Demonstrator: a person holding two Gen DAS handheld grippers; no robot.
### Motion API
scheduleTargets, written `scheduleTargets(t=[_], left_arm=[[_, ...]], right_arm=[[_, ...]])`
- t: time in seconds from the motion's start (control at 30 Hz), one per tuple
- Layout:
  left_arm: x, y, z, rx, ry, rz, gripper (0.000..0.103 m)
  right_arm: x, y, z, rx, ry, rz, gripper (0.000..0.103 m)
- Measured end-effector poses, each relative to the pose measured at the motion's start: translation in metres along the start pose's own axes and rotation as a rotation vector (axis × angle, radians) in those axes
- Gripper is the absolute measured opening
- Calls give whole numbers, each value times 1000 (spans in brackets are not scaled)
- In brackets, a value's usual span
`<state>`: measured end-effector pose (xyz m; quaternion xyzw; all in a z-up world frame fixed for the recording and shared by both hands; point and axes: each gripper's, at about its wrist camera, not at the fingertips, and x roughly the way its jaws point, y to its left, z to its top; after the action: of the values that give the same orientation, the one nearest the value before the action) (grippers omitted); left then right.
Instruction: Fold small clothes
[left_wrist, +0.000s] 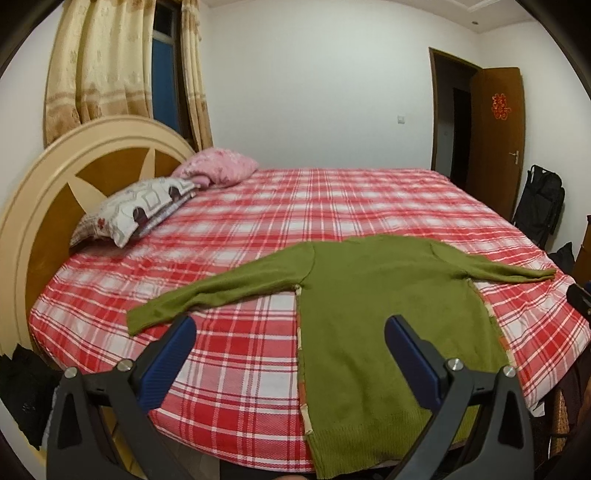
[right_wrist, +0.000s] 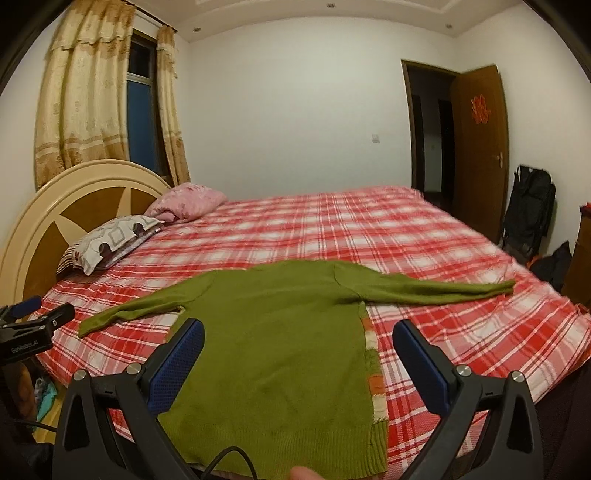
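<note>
A small olive-green sweater (left_wrist: 373, 310) lies flat on the bed, both sleeves spread out, hem toward me; it also shows in the right wrist view (right_wrist: 277, 332). A patterned lining shows along its side edges. My left gripper (left_wrist: 290, 328) is open and empty, held above the bed's near edge, over the sweater's left side. My right gripper (right_wrist: 298, 334) is open and empty, held above the sweater's lower body. The left gripper also appears at the left edge of the right wrist view (right_wrist: 37, 314).
The bed has a red-and-white plaid sheet (left_wrist: 258, 206). A patterned pillow (left_wrist: 136, 210) and a pink pillow (left_wrist: 218, 166) lie by the round headboard (left_wrist: 44, 192). A black bag (right_wrist: 528, 210) and an open door (right_wrist: 476, 140) stand at the right.
</note>
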<state>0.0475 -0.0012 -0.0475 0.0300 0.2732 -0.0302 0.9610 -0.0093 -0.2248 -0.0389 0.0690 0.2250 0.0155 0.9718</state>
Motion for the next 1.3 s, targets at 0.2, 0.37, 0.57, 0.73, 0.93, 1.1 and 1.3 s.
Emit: scheduleTargets(t=[0.2, 0.37, 0.57, 0.73, 0.93, 1.1, 1.3], left_arm=[[56, -3, -4, 17, 71, 20, 103], [112, -11, -1, 65, 131, 35, 103], [171, -25, 7, 111, 173, 61, 103], [210, -43, 10, 127, 207, 64, 103], [242, -60, 11, 129, 238, 66, 103], [259, -69, 12, 155, 238, 95, 103], [276, -65, 9, 129, 277, 104, 103]], right_arm=[[51, -42, -12, 59, 100, -31, 102], [104, -97, -17, 103, 176, -122, 94], [160, -215, -6, 263, 279, -300, 62], [180, -315, 6, 423, 292, -426, 49], [203, -399, 16, 556, 310, -527, 39], [221, -428, 19, 609, 342, -553, 38], [247, -441, 19, 592, 378, -567, 38]])
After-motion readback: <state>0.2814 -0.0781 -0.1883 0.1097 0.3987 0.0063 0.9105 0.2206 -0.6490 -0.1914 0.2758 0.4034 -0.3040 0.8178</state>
